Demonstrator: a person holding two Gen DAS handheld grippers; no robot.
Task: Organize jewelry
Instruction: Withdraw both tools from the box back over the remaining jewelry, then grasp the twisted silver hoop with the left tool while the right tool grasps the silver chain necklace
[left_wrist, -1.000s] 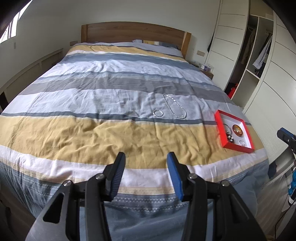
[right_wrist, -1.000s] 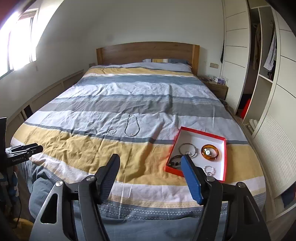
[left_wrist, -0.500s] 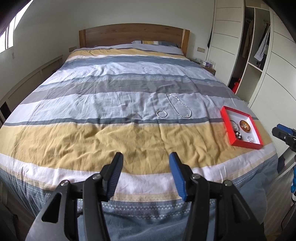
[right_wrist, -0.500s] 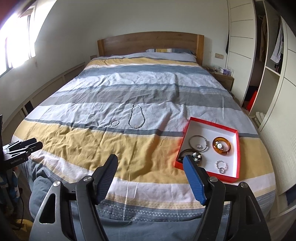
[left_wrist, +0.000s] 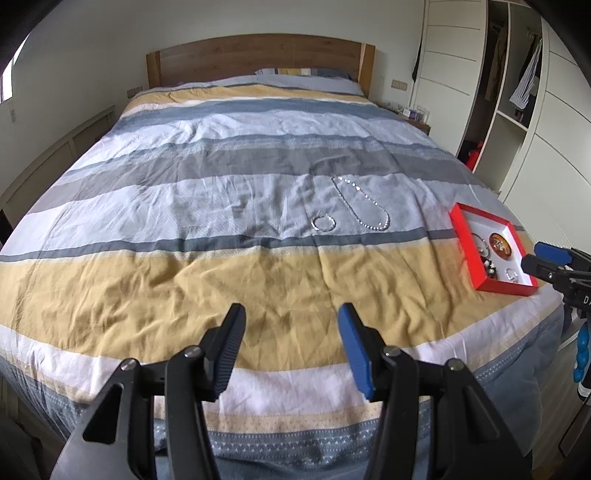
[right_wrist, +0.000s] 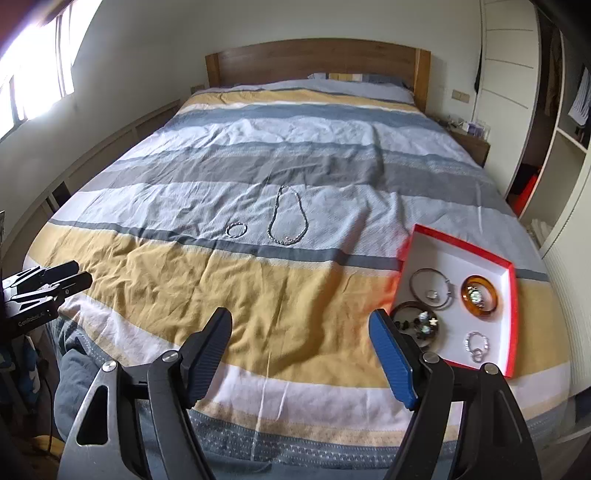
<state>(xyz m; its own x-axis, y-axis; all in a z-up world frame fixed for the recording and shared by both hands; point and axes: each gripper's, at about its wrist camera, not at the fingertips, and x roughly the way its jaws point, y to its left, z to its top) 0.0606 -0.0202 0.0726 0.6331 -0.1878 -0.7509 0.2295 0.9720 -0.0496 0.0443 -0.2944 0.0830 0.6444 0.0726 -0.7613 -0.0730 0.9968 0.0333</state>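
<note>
red cardboard box (right_wrist: 511, 314) with a white inside sits on the yellow band of the bed (right_wrist: 295, 295), near its right edge, and i see it just past the blue pad of my right tool (right_wrist: 300, 328). inside it i make out a thin silver bangle (right_wrist: 430, 286), an amber bangle (right_wrist: 479, 294) with something small in its middle, a dark bangle (right_wrist: 415, 325) with small dark beads inside its ring, and a short silver chain (right_wrist: 476, 343) toward the near corner. out on the pale band of the striped duvet, well apart from the box, a silver necklace (right_wrist: 287, 218) lies in a long loop, and a small silver bracelet (right_wrist: 236, 229) lies just to its left, not touching it.

my right tool hangs over the foot of the bed with its jaws wide and nothing between them; they have just been opening. my left tool (left_wrist: 291, 334) is also wide, its jaws having just been opening too, with only bare yellow fabric between them. from the left view the necklace (left_wrist: 364, 205) and bracelet (left_wrist: 324, 223) lie ahead and slightly right, the box (left_wrist: 467, 243) far right beside the other tool's tips.
</note>
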